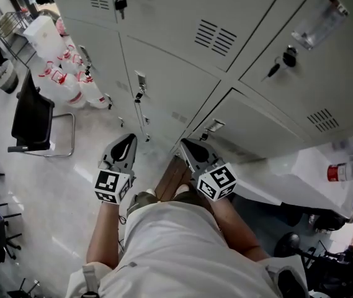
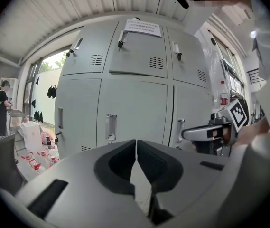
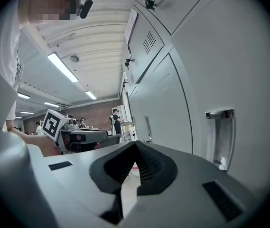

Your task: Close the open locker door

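A bank of grey lockers (image 1: 170, 73) stands in front of me, and every door I can see lies flush with its frame. My left gripper (image 1: 125, 141) is shut with nothing in it and points at the lower middle door (image 2: 135, 110) with its recessed handle (image 2: 110, 127), a short way off. To its right, my right gripper (image 1: 187, 145) is also shut and empty, close beside the lower right door (image 3: 248, 80), whose handle (image 3: 218, 137) shows just past the jaws. Each gripper shows in the other's view: the right gripper (image 2: 210, 133), the left gripper (image 3: 80, 137).
A black chair (image 1: 33, 113) and packs of water bottles (image 1: 71, 82) stand on the floor at the left of the lockers. A white table (image 1: 306, 166) with a red-capped bottle (image 1: 347, 171) is at the right. Keys (image 1: 120, 5) hang from some locks. A person (image 2: 3, 106) stands far off at the left.
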Available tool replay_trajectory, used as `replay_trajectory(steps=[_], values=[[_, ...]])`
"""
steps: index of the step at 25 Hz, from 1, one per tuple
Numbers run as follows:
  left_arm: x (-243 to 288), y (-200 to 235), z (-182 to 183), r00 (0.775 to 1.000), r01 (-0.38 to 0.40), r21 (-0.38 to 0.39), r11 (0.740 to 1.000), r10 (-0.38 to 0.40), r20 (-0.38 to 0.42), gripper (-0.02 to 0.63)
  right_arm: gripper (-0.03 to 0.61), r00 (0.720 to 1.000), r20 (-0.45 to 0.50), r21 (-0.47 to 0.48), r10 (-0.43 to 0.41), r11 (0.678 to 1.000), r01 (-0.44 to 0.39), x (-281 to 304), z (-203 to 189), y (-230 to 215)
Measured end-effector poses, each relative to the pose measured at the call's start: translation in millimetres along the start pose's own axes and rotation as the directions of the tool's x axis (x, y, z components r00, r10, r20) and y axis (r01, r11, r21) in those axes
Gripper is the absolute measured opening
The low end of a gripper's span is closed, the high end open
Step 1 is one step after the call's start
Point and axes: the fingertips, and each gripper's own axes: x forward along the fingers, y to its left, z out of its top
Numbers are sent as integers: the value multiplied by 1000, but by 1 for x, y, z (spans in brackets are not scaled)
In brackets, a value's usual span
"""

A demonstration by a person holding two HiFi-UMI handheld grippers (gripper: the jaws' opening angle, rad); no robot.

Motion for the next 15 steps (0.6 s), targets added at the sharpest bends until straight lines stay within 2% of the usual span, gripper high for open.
replay_trajectory(steps=[11,15], values=[[-14,-4,0,1000,-14,6,1000,14,-4,5,11,998,9,-28,64,998,-64,6,2,23],[-14,-6,-2,1000,-11,5,1000,11,-10,5,11,996,-9,-83,84,993,-85,5,-1,30]])
